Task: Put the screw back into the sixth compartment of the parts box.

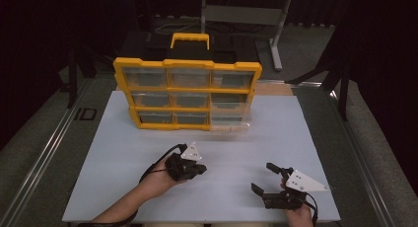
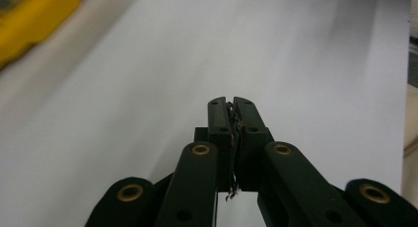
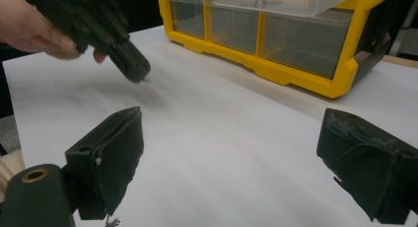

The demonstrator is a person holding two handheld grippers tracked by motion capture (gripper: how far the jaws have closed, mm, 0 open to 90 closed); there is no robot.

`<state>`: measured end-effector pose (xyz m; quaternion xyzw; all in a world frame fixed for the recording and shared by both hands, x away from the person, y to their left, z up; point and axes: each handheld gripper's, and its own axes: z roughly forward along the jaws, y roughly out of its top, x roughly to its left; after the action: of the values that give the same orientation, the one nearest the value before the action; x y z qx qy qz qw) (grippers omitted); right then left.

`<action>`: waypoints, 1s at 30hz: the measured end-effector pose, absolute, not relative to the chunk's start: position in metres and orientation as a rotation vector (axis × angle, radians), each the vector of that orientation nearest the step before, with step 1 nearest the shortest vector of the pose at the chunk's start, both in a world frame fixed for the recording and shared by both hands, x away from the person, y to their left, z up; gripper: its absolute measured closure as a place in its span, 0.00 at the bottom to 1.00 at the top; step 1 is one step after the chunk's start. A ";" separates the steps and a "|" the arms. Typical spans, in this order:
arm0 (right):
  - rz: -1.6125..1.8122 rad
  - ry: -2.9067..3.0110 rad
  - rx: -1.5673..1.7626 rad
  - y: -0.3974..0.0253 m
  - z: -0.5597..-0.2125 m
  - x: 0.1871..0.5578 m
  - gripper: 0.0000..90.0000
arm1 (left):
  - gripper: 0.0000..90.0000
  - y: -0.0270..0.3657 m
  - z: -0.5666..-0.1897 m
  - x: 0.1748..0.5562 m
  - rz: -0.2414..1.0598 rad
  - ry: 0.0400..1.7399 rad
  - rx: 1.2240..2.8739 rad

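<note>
One drawer (image 3: 281, 2) holds screws.

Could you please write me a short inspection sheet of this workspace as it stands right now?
Surface: white table top, bare in front of both grippers.
Job's things: yellow organizer upright at the far edge; bottom-right clear drawer pulled out.
Clutter: nothing seen.
Grippers: left gripper shut, holding nothing; right gripper open, holding nothing.
Cables: black cable loops from the left gripper.
Surroundings: dark room, grey floor, metal table frame behind.
</note>
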<state>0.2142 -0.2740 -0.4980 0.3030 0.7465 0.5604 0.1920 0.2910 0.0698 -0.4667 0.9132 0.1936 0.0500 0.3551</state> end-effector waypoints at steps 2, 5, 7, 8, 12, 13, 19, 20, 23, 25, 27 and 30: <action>1.574 2.096 0.850 -0.274 -0.498 0.214 0.12 | 0.98 0.073 -0.461 0.291 0.128 0.505 2.344; 1.574 2.095 0.850 -0.274 -0.498 0.214 0.12 | 0.98 0.077 -0.453 0.293 0.140 0.516 2.317; 1.574 2.096 0.850 -0.274 -0.498 0.214 0.12 | 0.98 0.081 -0.448 0.295 0.147 0.518 2.308; 1.574 2.097 0.851 -0.274 -0.498 0.214 0.12 | 0.98 0.082 -0.445 0.295 0.158 0.526 2.298; 1.572 2.097 0.850 -0.274 -0.498 0.214 0.12 | 0.98 0.088 -0.432 0.299 0.174 0.525 2.273; 1.572 2.097 0.850 -0.274 -0.498 0.214 0.12 | 0.98 0.088 -0.432 0.299 0.174 0.525 2.273; 1.572 2.097 0.848 -0.274 -0.498 0.214 0.12 | 0.98 0.095 -0.409 0.305 0.228 0.518 2.246; 1.571 2.097 0.848 -0.274 -0.498 0.215 0.12 | 0.98 0.095 -0.405 0.307 0.227 0.518 2.240; 1.571 2.099 0.848 -0.273 -0.498 0.214 0.12 | 0.98 0.098 -0.395 0.310 0.245 0.512 2.222; 1.572 2.099 0.848 -0.273 -0.498 0.215 0.12 | 0.98 0.101 -0.387 0.313 0.261 0.511 2.202; 1.571 2.099 0.849 -0.274 -0.498 0.214 0.12 | 0.98 0.103 -0.380 0.316 0.267 0.509 2.186; 1.572 2.100 0.852 -0.274 -0.499 0.214 0.12 | 0.98 0.105 -0.373 0.319 0.271 0.510 2.175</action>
<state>0.2145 -0.2736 -0.4986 0.3032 0.7473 0.5596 0.1907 0.3193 0.1051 -0.3726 0.8722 0.2044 0.1088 0.4310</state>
